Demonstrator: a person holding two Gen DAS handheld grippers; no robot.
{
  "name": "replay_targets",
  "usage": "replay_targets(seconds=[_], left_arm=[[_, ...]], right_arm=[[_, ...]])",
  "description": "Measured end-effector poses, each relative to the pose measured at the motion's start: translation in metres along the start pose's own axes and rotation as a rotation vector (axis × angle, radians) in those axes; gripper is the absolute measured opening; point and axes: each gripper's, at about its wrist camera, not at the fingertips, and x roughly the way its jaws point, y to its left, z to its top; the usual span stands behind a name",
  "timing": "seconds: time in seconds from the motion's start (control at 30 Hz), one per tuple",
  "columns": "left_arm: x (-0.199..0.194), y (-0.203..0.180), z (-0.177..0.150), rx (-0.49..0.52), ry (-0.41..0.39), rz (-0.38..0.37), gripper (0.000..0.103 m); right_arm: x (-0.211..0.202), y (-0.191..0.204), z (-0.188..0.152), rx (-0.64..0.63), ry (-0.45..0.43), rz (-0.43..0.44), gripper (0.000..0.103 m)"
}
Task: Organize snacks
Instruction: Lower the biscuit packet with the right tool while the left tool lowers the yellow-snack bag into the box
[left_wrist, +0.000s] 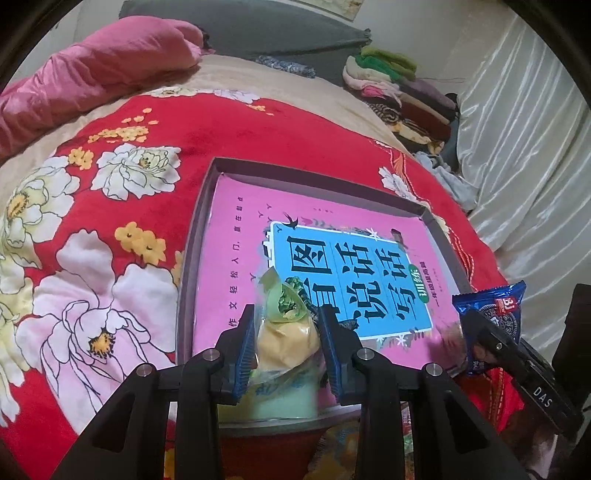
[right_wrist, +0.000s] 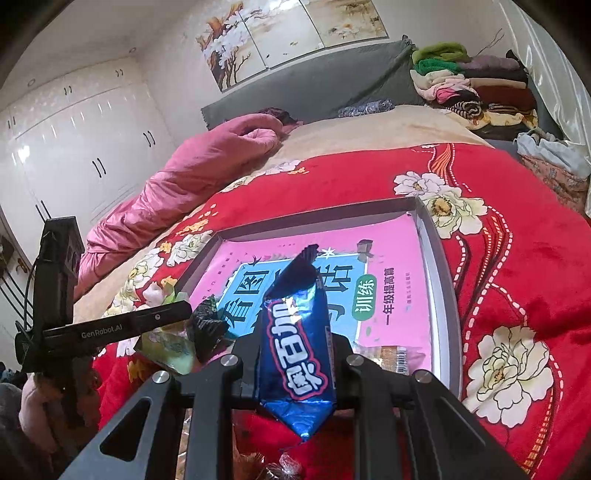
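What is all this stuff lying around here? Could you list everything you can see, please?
Shallow grey cardboard tray: one, grey, on the bedspread.
Pink book with a blue title panel: one, pink and blue, lying flat inside the tray.
Green and yellow snack packet: one, clamped in the left gripper above the tray's near end.
Shiny blue cookie packet: one, blue, clamped in the right gripper above the tray.
Red flowered bedspread: one, red with white and yellow flowers, covering the bed.
Pink quilt: one, pink, bunched at the bed's far side.
Folded clothes pile: one stack, mixed colours, by the headboard.
White wardrobe: one, white, against the wall.
Left gripper: black, shut on the snack packet.
Right gripper: black, shut on the cookie packet.
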Motion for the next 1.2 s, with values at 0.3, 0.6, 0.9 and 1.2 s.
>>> replay_targets(seconds=[0.3,0.6,0.9,1.2], left_arm=[[0.000,0.000,-0.004,-0.004,-0.002,-0.003,0.034],[-0.002,0.001,-0.002,-0.005,0.002,-0.006,0.034],[-0.002,0.001,-0.003,-0.004,0.003,-0.004,0.034],[-0.003,0.001,-0.005,-0.005,0.005,-0.003,0.034]], right_arm=[[0.012,0.001,-0.003,-0.006,0.033,0.010,0.023],[0.014,0.001,-0.002,-0.005,0.017,0.018,0.023],[0.019,0.007,-0.001,-0.047,0.025,-0.020,0.023],[0.019,0.000,-0.001,-0.034,0.030,-0.051,0.024]])
